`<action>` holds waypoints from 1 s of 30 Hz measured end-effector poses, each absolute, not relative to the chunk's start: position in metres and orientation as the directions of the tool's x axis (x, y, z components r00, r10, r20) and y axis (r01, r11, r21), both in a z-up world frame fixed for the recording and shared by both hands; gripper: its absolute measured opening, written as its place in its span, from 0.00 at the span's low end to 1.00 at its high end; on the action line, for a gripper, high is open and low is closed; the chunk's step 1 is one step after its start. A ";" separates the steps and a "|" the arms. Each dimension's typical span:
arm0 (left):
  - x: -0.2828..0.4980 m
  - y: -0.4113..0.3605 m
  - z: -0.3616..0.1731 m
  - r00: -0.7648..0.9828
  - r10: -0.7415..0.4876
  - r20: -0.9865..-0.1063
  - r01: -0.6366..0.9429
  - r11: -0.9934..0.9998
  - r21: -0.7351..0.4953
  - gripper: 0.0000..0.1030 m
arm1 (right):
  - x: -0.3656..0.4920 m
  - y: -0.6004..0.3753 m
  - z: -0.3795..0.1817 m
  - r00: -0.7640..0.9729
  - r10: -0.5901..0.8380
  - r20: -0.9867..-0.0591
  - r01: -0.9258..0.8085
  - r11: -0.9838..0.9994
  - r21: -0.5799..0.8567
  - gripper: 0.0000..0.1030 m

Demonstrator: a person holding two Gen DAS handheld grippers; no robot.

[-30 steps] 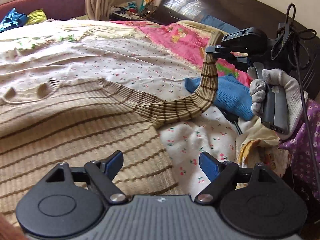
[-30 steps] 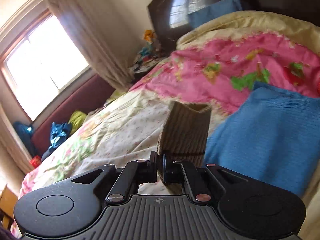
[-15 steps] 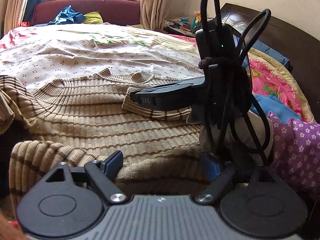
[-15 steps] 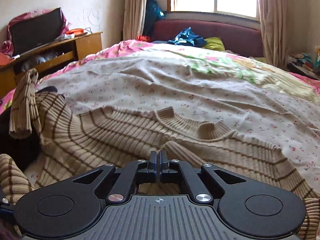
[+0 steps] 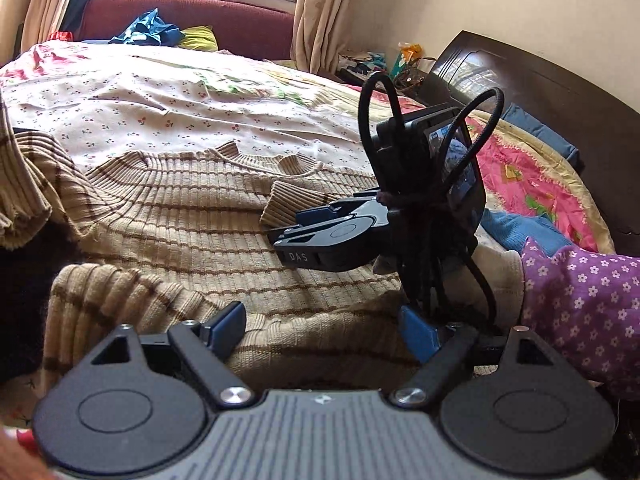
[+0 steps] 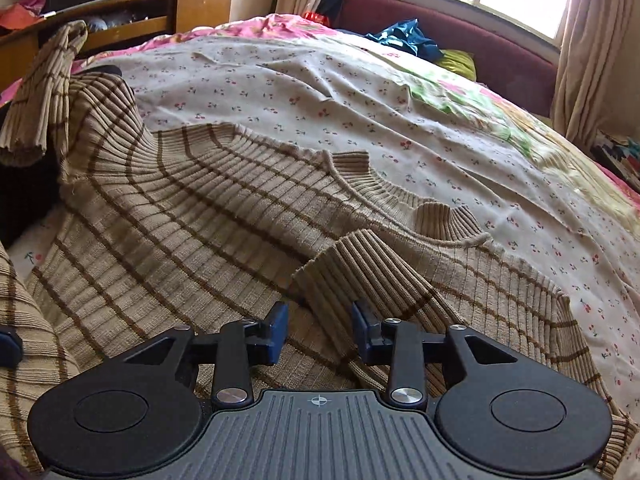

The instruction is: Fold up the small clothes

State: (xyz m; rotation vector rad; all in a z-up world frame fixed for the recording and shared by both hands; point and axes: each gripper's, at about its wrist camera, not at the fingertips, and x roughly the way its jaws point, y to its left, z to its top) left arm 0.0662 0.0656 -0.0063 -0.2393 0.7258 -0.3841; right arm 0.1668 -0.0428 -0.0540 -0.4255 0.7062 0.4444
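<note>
Sleeve cuff of striped sweater just beyond right gripper (jaws opening, nothing pinched).

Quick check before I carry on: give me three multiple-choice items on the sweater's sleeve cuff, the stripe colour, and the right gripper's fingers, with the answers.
1. Where does the folded sleeve cuff lie?
A. On the sweater's chest, just below the collar
B. Off the side of the bed
C. On the blue garment

2. What colour are the sweater's stripes?
A. Red
B. Brown
C. Green

3. How is the right gripper?
A. Clamped on the cuff
B. Fingers apart, pressing on nothing
C. Holding the bedsheet

Answers:
1 A: the sleeve cuff rests across the sweater body, close under the collar.
2 B: thin brown lines cross the beige knit.
3 B: the right gripper is opening, its fingers set apart with sleeve fabric lying below and between them, unpinched; the left gripper is open too.
</note>
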 end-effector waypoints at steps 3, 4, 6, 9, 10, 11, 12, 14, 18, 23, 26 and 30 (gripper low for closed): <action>0.067 0.070 -0.007 0.687 -0.424 -0.591 0.246 0.900 -0.360 0.92 | 0.175 -0.046 -0.054 0.692 0.218 -0.688 -0.462 0.866 -0.190 0.18; 0.066 0.071 -0.006 0.689 -0.426 -0.586 0.246 0.898 -0.364 0.92 | 0.176 -0.049 -0.049 0.693 0.224 -0.685 -0.449 0.878 -0.167 0.08; 0.065 0.072 -0.004 0.694 -0.428 -0.578 0.248 0.897 -0.366 0.92 | 0.172 -0.050 -0.037 0.704 0.250 -0.664 -0.445 0.884 -0.140 0.02; 0.061 0.072 0.000 0.704 -0.430 -0.565 0.254 0.895 -0.366 0.92 | 0.161 -0.045 -0.014 0.723 0.323 -0.611 -0.471 0.877 -0.093 0.02; 0.059 0.073 0.002 0.708 -0.430 -0.560 0.255 0.895 -0.365 0.92 | 0.158 -0.040 -0.007 0.719 0.364 -0.592 -0.499 0.863 -0.075 0.02; 0.057 0.074 0.003 0.712 -0.428 -0.557 0.255 0.896 -0.363 0.92 | 0.155 -0.036 -0.004 0.715 0.391 -0.579 -0.520 0.852 -0.066 0.02; 0.056 0.075 0.004 0.714 -0.425 -0.556 0.253 0.898 -0.361 0.92 | 0.152 -0.029 -0.002 0.704 0.424 -0.570 -0.547 0.836 -0.054 0.02; 0.053 0.078 0.003 0.716 -0.405 -0.569 0.235 0.907 -0.349 0.92 | 0.151 -0.015 -0.006 0.684 0.461 -0.566 -0.582 0.812 -0.042 0.02; 0.053 0.084 -0.002 0.701 -0.384 -0.601 0.198 0.914 -0.353 0.92 | 0.159 0.002 -0.029 0.620 0.491 -0.613 -0.625 0.781 -0.007 0.04; 0.053 0.082 0.012 0.701 -0.427 -0.571 0.266 0.899 -0.347 1.00 | 0.151 -0.022 -0.023 0.562 0.525 -0.639 -0.613 0.783 0.104 0.17; 0.052 0.069 0.032 0.709 -0.474 -0.521 0.360 0.880 -0.311 1.00 | 0.139 -0.065 -0.001 0.606 0.519 -0.602 -0.553 0.820 0.151 0.30; 0.065 0.044 0.043 0.716 -0.474 -0.513 0.429 0.878 -0.212 1.00 | 0.143 -0.108 0.011 0.676 0.438 -0.593 -0.491 0.867 0.081 0.31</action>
